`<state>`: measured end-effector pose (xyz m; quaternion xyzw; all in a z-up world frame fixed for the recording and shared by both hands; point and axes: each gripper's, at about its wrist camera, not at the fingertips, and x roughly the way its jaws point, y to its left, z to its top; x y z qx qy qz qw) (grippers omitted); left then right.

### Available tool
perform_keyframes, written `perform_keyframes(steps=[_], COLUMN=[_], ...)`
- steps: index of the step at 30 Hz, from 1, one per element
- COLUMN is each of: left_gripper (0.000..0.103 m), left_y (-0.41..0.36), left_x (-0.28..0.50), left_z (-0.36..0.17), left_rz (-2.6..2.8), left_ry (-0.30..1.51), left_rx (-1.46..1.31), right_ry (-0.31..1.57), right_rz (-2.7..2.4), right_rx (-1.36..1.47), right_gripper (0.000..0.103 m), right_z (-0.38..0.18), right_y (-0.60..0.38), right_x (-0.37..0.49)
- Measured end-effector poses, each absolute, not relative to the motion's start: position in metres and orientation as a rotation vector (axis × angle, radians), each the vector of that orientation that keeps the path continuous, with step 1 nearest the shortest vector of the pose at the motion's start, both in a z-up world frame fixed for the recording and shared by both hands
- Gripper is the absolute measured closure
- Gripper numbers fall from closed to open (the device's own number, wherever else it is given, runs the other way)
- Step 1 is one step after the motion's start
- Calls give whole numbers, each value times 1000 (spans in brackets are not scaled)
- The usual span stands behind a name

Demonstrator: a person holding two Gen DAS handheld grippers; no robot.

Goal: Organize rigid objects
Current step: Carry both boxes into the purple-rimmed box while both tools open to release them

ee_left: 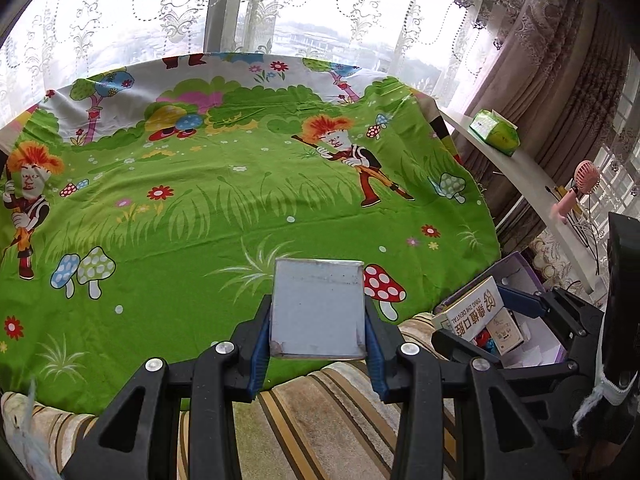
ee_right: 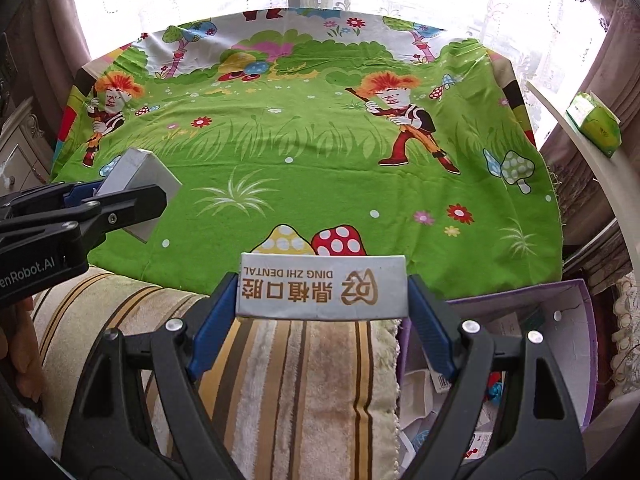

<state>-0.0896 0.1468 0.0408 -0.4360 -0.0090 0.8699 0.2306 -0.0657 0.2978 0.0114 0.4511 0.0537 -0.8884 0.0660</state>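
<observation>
Both claws are loaded: the left gripper is clamped by its blue pads on the sides of a plain grey-white box, and the right gripper is clamped wide on a white box printed "DING ZHI DENTAL". Each box is held above the near edge of the green cartoon-print cloth. A striped cushion lies at 6 o'clock below them. A purple storage box, holding small cartons, sits at 4 o'clock in the right wrist view.
</observation>
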Motion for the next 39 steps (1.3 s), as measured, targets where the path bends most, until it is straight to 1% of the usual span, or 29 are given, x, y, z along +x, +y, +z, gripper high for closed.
perform_keyframes(steps=[15, 22, 28, 29, 30, 33, 34, 36, 39], left_gripper=[62, 62, 61, 57, 51, 43, 41, 33, 31], left_y=[237, 276, 299, 300, 300, 297, 296, 291, 283], left_x=[-11, 9, 12, 12, 12, 12, 11, 12, 17], left_z=[51, 46, 36, 33, 31, 25, 24, 19, 12], left_rz=[2187, 2093, 1997, 1989, 1986, 1968, 1966, 1958, 1954], left_ry=[66, 107, 72, 69, 64, 32, 20, -18, -42], left_rx=[-1160, -1162, -1212, -1227, -1241, -1272, -1286, -1325, -1357], right_ry=[96, 71, -5, -23, -41, -68, -68, -71, -70], right_rz=[-2908, -3041, -3086, -3093, -3098, -3111, -3113, -3104, -3106], right_rx=[1400, 1397, 1427, 1433, 1439, 1438, 1444, 1468, 1491], right_gripper=[19, 19, 19, 19, 17, 9, 8, 8, 8], right_z=[36, 43, 40, 40, 40, 39, 38, 35, 33], right_y=[389, 425, 449, 452, 454, 459, 460, 460, 460], right_x=[24, 51, 59, 60, 61, 64, 65, 66, 70])
